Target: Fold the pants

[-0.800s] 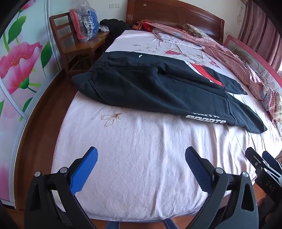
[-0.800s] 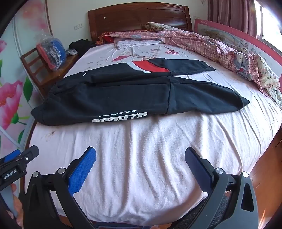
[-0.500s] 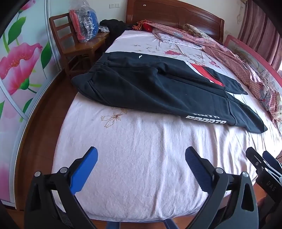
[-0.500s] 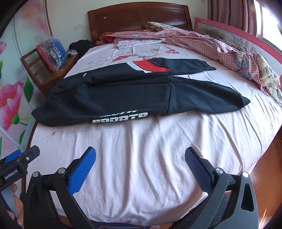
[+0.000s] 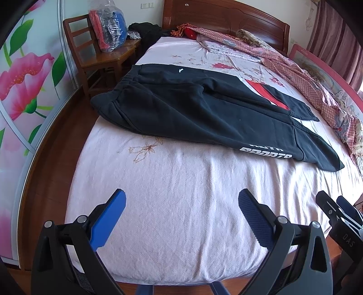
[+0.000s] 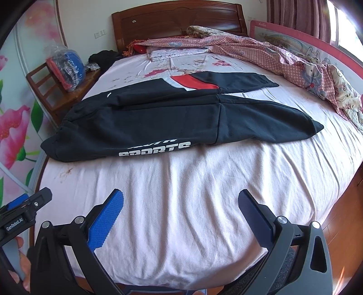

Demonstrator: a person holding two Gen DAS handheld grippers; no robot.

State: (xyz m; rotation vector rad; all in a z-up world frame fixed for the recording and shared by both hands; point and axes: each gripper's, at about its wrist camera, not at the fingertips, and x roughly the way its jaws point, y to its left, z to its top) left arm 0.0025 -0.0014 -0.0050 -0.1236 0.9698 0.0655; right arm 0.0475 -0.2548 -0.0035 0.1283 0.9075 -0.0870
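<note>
Pants, black, spread flat across the middle of a bed under a pale pink sheet. Waistband end toward the bed's left edge, slightly overhanging it; leg ends toward the right. Two legs lying side by side, the nearer one bearing white "SPORTS" lettering along its near edge, the farther one showing a red and white panel. Not yet folded across.

Left gripper hovering over bare sheet at the foot of the bed, well short of the pants, pointing downward. Jaws spread wide, nothing between the blue pads. Right gripper likewise over bare sheet near the foot, jaws fully apart, empty, clear of the cloth. Each tool partly visible at the edge of the other's view.

Pink checked quilt bunched along the right side and head of the bed. Wooden headboard beyond. Wooden chair left of the bed, carrying a clear plastic bag of clothes. Dark garment heaped near the head corner. Flower-printed wardrobe door at far left.
</note>
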